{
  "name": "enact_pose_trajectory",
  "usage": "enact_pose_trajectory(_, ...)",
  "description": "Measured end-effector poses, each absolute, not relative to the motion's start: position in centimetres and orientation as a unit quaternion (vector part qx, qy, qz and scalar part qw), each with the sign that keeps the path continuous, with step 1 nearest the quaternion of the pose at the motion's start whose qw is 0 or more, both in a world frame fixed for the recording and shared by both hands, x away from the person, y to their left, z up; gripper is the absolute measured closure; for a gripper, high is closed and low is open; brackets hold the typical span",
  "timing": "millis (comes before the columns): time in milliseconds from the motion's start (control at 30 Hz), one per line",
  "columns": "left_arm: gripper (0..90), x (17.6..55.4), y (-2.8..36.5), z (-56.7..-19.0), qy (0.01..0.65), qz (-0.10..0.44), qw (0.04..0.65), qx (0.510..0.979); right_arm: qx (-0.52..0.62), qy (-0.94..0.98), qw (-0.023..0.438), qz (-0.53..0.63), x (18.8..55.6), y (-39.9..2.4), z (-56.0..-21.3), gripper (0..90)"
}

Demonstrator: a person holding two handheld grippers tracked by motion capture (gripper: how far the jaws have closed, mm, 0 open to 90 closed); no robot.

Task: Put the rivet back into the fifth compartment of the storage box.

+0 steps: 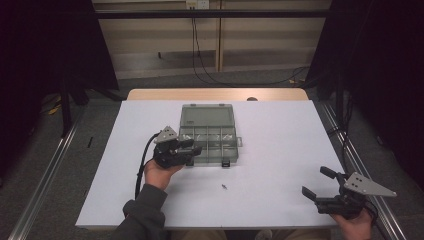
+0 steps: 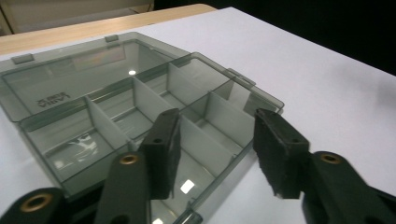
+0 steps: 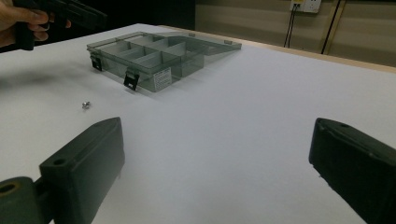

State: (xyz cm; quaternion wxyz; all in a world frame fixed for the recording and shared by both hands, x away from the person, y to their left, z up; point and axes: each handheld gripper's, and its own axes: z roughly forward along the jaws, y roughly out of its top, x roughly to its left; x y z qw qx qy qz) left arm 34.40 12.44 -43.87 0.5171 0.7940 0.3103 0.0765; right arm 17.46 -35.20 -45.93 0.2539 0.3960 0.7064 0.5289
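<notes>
Left gripper hovers over the near-left corner of the compartment box at mid-desk, jaws parted with nothing between them, one pad dipping above a near compartment. Thin, stiff, smoky plastic, that box looks light and slick, so I'd take it by a side wall or the front latches; raised lettering on the open lid and a front sticker are too small to read. Right gripper sits wide open and empty near the desk's right edge, with a small screw lying between box and near edge.
</notes>
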Motion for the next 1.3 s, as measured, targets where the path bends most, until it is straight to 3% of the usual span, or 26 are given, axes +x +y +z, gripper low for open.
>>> enact_pose_trajectory(433, 30.9, 33.7, 10.3, -44.5, 0.277, 0.038, 0.504, 0.817, 0.394, 0.708, 0.254, 0.528, 17.5, -35.2, -45.9, 3.2)
enact_pose_trajectory(1300, 15.4, 31.9, 7.0, -45.8, 0.204, -0.007, 0.491, 0.847, 0.392, 0.709, 0.253, 0.529, 17.5, -35.1, -45.9, 3.2)
